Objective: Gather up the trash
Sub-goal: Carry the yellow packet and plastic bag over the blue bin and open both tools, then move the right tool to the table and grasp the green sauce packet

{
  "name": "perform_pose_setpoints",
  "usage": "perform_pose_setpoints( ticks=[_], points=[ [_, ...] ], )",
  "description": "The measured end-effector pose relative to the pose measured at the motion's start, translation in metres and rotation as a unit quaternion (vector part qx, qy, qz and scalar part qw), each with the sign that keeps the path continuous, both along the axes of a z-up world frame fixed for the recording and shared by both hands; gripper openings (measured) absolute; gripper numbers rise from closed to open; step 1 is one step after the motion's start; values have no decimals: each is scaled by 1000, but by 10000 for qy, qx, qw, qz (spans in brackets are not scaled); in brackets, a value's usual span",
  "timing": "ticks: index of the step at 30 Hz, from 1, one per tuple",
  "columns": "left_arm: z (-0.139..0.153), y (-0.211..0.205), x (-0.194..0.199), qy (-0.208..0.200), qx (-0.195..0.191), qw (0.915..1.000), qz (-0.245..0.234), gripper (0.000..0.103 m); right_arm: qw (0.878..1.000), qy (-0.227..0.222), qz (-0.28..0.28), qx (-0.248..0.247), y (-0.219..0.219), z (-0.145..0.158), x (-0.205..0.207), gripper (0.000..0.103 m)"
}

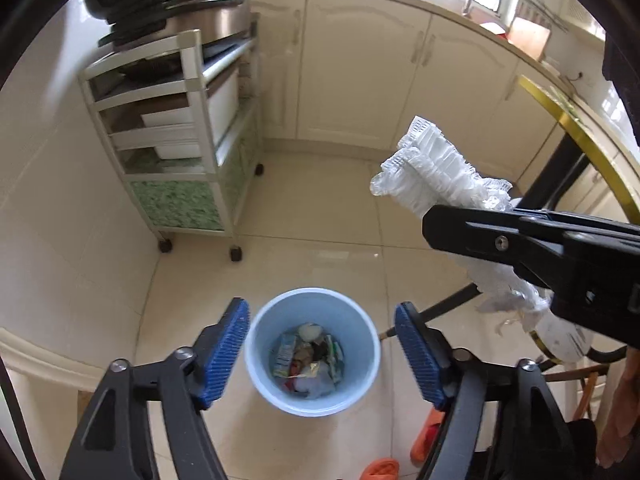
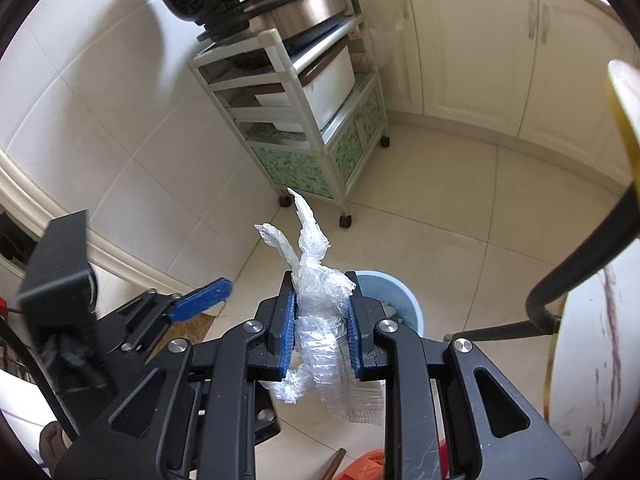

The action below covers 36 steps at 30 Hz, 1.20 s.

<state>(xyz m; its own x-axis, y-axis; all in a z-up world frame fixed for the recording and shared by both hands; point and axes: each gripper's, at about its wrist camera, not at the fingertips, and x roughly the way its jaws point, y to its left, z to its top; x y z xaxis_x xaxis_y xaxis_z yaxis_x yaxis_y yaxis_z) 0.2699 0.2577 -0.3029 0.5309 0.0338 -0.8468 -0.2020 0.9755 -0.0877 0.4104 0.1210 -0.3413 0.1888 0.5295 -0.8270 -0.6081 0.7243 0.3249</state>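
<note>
- Crumpled clear plastic wrap (image 2: 320, 320) sits pinched between my right gripper (image 2: 322, 322) pads; its ends stick out above and below the jaws.
- From the left wrist cam, the same wrap (image 1: 432, 172) hangs up and to the right of my left gripper (image 1: 322, 354), well apart from it.
- Left gripper jaws spread wide, nothing between the blue pads (image 1: 224, 354).
- Light-blue trash bin (image 1: 312, 352) on the tile floor, seen straight through the left gap, already holds mixed wrappers.
- Right gripper sits just over the bin's near rim (image 2: 400, 296).
- No legible print on the wrap or bin contents.
</note>
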Motion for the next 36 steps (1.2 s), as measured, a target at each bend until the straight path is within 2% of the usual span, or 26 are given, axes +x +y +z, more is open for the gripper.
perform_pose_setpoints(
  ticks=[3, 6, 7, 8, 10, 11, 14, 18, 20, 21, 22, 24, 27, 29, 32, 36],
  points=[
    [6, -1, -17, 7, 5, 9999, 126, 76, 10000, 23, 33, 71, 5, -5, -2, 21],
    [14, -1, -26, 2, 6, 9997, 225, 76, 9998, 63, 46, 171, 10, -7, -2, 26],
    [16, -1, -28, -23, 9, 9997, 255, 76, 9997, 62, 25, 217, 11, -6, -2, 30],
    [20, -1, -31, -44, 10, 9996, 269, 77, 9997, 40, -15, 229, 11, -5, -3, 41],
    [28, -1, -36, -115, 10, 9995, 281, 77, 9994, -44, -92, 316, 10, 2, -4, 53],
    [33, -2, -39, -153, 15, 9995, 281, 77, 9993, -79, -100, 360, 11, 5, -4, 54],
    [44, -4, -46, -279, 38, 9991, 305, 78, 9984, -221, -207, 473, 4, 25, -5, 56],
    [57, -4, -60, -421, 74, 9980, 460, 80, 9949, -649, -327, 705, -16, 75, -1, 58],
    [59, -2, -66, -444, 101, 9974, 561, 80, 9920, -997, -384, 676, -33, 107, 4, 68],
    [60, -1, -69, -439, 115, 9972, 598, 80, 9898, -1204, -448, 615, -43, 122, 8, 72],
    [62, -1, -73, -427, 128, 9969, 641, 80, 9872, -1408, -527, 540, -54, 134, 13, 81],
    [63, 1, -79, -418, 140, 9963, 742, 80, 9805, -1801, -729, 288, -81, 155, 29, 83],
    [63, 3, -83, -402, 210, 9953, 853, 80, 9648, -2334, -1097, -508, -118, 168, 63, 87],
    [59, 5, -85, -338, 233, 9951, 899, 80, 9598, -2300, -1319, -922, -144, 164, 94, 92],
    [50, 4, -83, -233, 282, 9945, 981, 80, 9537, -1886, -1696, -1616, -173, 140, 151, 92],
    [26, 8, -76, 61, 327, 9934, 1094, 80, 9552, -1552, -1816, -1750, -185, 112, 195, 90]
  ],
)
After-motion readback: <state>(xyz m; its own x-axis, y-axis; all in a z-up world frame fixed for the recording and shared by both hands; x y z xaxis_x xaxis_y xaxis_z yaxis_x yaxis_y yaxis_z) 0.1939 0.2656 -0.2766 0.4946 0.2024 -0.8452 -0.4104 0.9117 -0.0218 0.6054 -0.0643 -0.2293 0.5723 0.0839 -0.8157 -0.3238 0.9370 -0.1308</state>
